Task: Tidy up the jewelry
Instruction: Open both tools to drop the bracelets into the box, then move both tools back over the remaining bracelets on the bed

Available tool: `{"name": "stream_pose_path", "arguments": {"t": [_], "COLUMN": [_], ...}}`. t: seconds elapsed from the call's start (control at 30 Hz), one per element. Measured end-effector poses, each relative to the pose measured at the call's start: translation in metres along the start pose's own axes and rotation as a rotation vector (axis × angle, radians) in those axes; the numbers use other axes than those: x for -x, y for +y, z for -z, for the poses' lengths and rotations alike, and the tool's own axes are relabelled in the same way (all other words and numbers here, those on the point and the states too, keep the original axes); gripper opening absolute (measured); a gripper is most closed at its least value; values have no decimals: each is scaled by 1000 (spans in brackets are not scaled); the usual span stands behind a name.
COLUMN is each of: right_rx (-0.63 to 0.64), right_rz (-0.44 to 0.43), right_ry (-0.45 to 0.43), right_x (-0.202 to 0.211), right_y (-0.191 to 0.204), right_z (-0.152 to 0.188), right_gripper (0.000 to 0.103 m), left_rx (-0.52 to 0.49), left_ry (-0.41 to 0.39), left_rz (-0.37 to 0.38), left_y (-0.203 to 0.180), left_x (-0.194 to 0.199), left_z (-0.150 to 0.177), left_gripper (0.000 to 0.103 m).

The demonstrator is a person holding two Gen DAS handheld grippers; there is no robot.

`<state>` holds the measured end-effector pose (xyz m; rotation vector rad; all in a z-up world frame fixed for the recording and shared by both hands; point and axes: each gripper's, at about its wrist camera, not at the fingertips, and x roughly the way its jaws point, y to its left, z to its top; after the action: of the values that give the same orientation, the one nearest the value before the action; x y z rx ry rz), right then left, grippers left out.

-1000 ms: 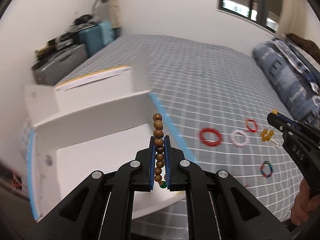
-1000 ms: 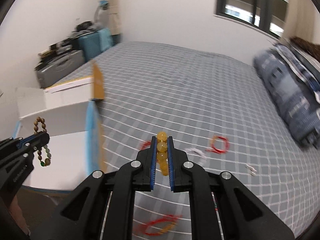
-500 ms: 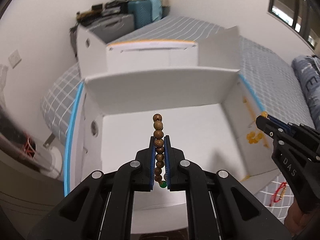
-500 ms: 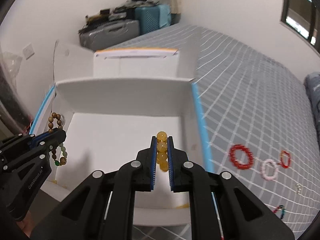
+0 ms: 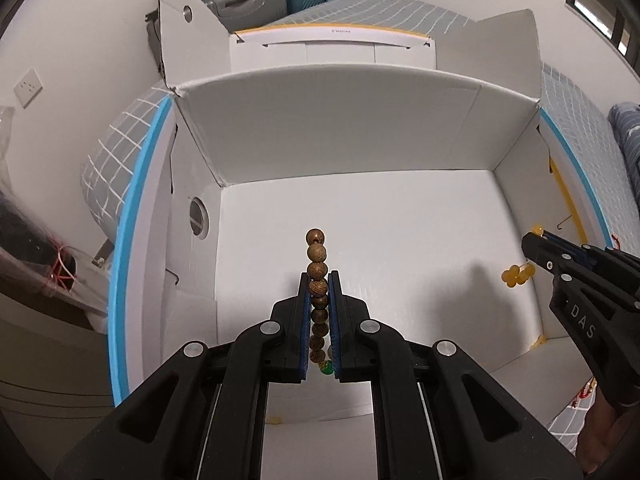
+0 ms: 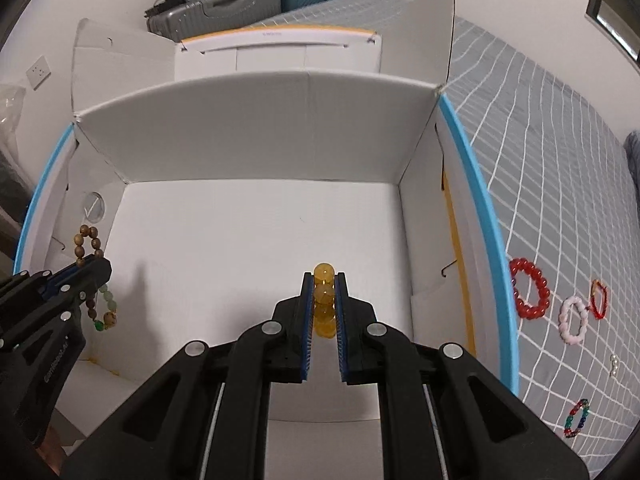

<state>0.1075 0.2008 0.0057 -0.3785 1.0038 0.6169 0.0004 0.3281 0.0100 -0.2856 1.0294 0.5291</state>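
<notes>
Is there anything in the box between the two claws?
No. In the right wrist view, only bare white box floor lies between the left claw with its wooden beads and the right claw with its yellow beads.

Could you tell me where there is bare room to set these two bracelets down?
The white box floor is bare between all four walls. On the bed, the strip beside the box's blue edge is crowded: red bracelet, pink bracelet, multicoloured bracelet.
</notes>
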Motion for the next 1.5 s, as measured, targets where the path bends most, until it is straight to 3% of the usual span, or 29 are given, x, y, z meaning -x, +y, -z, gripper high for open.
{"name": "stream_pose_path", "arguments": {"t": [0.27,0.3,0.33,0.43,0.53,0.6,0.7,0.8,1.03,1.2,1.5], "right_rx": [-4,-4,-5,-18,-27,-29,-24,-16,-6,-26,-99], "right_rz": [11,12,11,4,-7,-9,-17,2,24,61,121], "right_ry": [14,16,16,-1,-31,-54,-79,-104,-129,-234,-260], "right_x": [-7,-8,-8,-3,6,13,22,27,38,73,115], "right_y": [4,4,5,3,1,0,-1,0,-3,-25,-93], "right_z": [0,0,0,1,0,0,1,3,4,6,29], "right_gripper": [10,13,22,49,69,76,86,92,95,95,95], "left_rx": [12,8,5,16,27,25,15,13,6,-16,-87], "left_ry": [5,5,4,-1,-26,-47,-92,-127,-191,-234,-275], "left_rz": [0,-7,-11,-11,-24,-31,-51,-63,-95,-88,55], "left_y": [3,3,3,6,8,7,6,6,4,-6,-62], "left_x": [-2,-2,-2,1,8,13,25,36,55,74,110], "left_z": [-1,-1,-1,-2,-1,-1,2,5,10,16,21], "left_gripper": [10,10,10,28,53,71,82,86,96,97,97]}}
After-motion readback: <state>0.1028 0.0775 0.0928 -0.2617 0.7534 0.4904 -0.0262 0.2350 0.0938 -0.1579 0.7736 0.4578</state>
